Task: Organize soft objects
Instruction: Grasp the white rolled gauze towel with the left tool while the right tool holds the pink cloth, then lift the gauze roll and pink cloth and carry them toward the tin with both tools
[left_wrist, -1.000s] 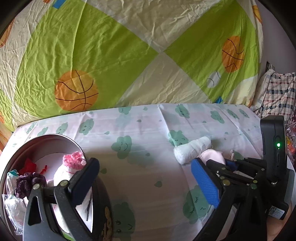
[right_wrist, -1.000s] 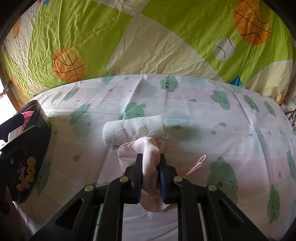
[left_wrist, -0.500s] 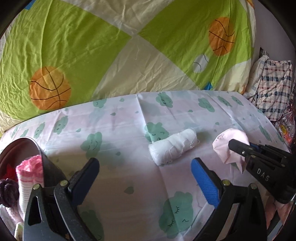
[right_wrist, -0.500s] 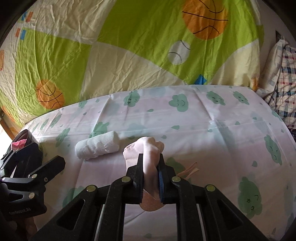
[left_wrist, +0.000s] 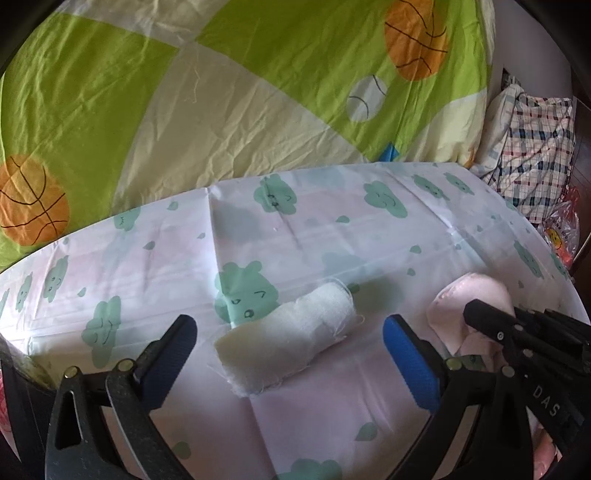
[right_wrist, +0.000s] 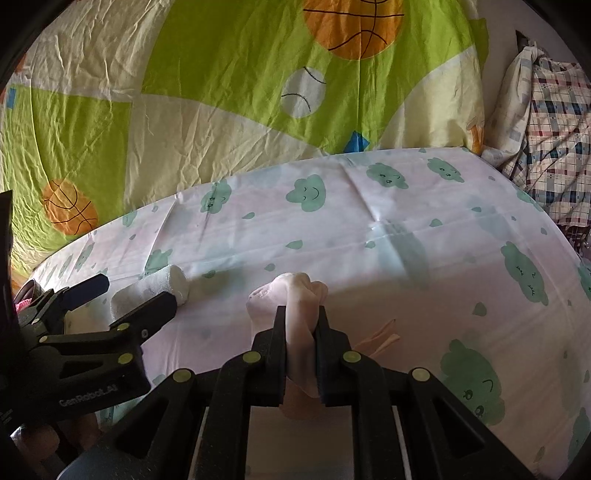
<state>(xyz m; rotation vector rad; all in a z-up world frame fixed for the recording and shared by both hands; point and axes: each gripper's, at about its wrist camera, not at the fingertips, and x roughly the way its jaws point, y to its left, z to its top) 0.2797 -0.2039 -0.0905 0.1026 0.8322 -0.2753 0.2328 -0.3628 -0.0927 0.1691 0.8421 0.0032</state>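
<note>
**On a cloud-print sheet, one soft item is held and another waits**

Between the right gripper's (right_wrist: 301, 328) black fingers (right_wrist: 277, 343), a pale pink sock (right_wrist: 295, 291) is pinched tight, its bunched end poking out past the tips and the rest trailing below the clamp. Just to its left, the left gripper (left_wrist: 290, 343) has its blue-padded fingers (left_wrist: 410, 363) spread wide and released, one on each side of a white rolled bandage (left_wrist: 291, 343) that lies tilted on the sheet, touched by neither pad. From the right wrist view the same roll (right_wrist: 155, 290) shows partly behind the left gripper's black frame.

Both tools work over a pink sheet printed with green clouds (left_wrist: 332, 236), spread on a bed; behind it rises a green-and-cream quilt with basketballs (left_wrist: 184, 92), and a plaid cloth bundle (left_wrist: 535, 147) sits at the far right. A dark container edge (left_wrist: 14, 373) shows at the lower left of the left wrist view; its contents cannot be made out.

By the look of it, the step in hand is gathering the loose items: the sock is secured, the roll is being approached. The next move likely calls for lowering the open fingers squarely over the roll's middle and closing gently, since the gauze is soft and its loose edge could slip or unwind.
</note>
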